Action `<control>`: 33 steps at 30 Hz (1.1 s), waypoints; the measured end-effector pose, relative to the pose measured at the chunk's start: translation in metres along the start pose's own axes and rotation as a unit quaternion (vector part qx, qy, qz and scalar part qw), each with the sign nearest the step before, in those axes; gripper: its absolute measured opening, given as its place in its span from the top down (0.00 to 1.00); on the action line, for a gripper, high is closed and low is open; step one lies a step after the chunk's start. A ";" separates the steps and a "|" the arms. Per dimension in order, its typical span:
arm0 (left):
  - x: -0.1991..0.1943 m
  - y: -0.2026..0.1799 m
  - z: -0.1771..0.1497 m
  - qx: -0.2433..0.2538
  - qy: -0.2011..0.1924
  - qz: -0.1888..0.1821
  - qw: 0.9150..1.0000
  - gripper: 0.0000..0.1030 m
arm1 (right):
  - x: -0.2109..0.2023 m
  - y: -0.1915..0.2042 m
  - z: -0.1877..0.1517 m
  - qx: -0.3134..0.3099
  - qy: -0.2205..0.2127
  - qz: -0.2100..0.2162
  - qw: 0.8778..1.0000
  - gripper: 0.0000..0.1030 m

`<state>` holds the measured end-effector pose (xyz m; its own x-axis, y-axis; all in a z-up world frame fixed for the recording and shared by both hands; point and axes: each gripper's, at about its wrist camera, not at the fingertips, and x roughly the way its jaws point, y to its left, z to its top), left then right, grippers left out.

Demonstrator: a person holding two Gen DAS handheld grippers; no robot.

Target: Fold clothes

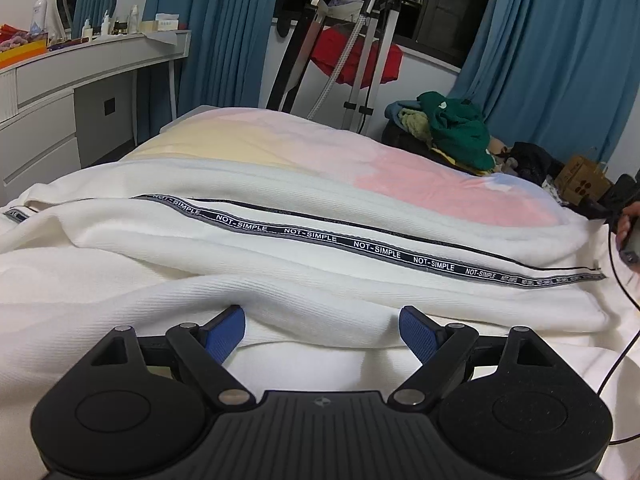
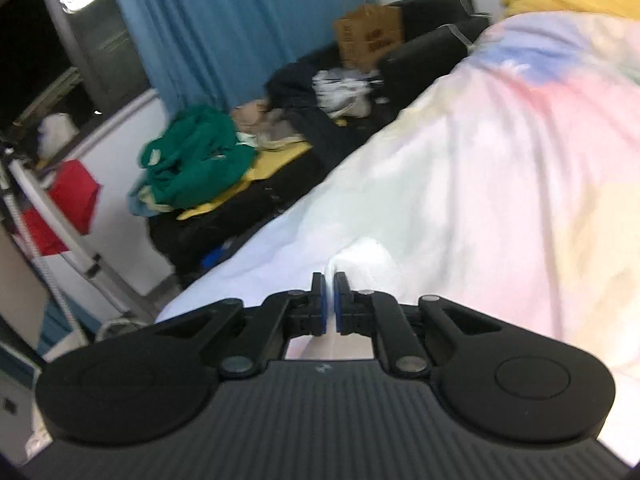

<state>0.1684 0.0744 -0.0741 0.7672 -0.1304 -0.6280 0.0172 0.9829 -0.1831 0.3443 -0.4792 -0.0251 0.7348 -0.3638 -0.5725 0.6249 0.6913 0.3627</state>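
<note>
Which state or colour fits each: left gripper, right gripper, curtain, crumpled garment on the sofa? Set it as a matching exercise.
Things:
1. left gripper
2. right gripper
3. curtain
4. crumpled garment

States or colours:
a. green
b. jaws wide apart over white cloth
c. blue
d. jaws nearly shut with white cloth between them

Pairs: 1-b, 2-d, 3-c, 4-a

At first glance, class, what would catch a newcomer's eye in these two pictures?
The white garment spread across the bed, with its dark NOT-SIMPLE tape running along a fold, fills the left wrist view. Beyond the bed's far side a green garment tops a pile of clothes. The right gripper has white cloth pinched between nearly closed jaws; the left gripper stands open over a fold.
</note>
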 end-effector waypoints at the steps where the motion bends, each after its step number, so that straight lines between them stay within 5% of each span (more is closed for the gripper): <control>1: 0.002 0.000 0.001 0.000 0.001 -0.001 1.000 0.16 | 0.001 -0.001 -0.002 -0.020 -0.002 0.001 1.000 0.79; 2: 0.003 -0.001 0.001 0.000 0.001 -0.002 1.000 0.15 | 0.002 -0.002 -0.004 -0.038 -0.004 0.001 0.999 0.63; 5: 0.003 -0.001 0.002 -0.001 0.002 -0.006 1.000 0.14 | -0.017 -0.015 -0.011 -0.044 -0.024 0.013 0.999 0.41; 15: -0.023 -0.001 -0.004 0.013 -0.023 0.007 1.000 0.14 | -0.119 -0.102 -0.069 0.060 -0.063 0.002 0.996 0.38; 24: -0.053 -0.007 -0.013 0.011 -0.028 0.013 0.999 0.14 | -0.109 -0.138 -0.102 0.200 0.060 0.059 0.976 0.39; 27: -0.057 -0.008 -0.015 0.001 -0.025 0.013 1.000 0.14 | -0.089 -0.147 -0.109 0.217 0.064 0.072 0.971 0.48; 31: -0.057 -0.011 -0.014 0.004 -0.027 0.022 0.999 0.14 | -0.068 -0.157 -0.110 0.234 0.054 0.076 0.968 0.84; 33: -0.054 -0.012 -0.013 0.005 -0.026 0.024 0.999 0.14 | -0.063 -0.153 -0.106 0.216 0.046 0.080 0.972 0.92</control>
<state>0.1186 0.0676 -0.0477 0.7996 -0.0765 -0.5956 -0.0145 0.9891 -0.1466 0.1743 -0.4959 -0.1223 0.8177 -0.2018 -0.5392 0.5712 0.4011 0.7161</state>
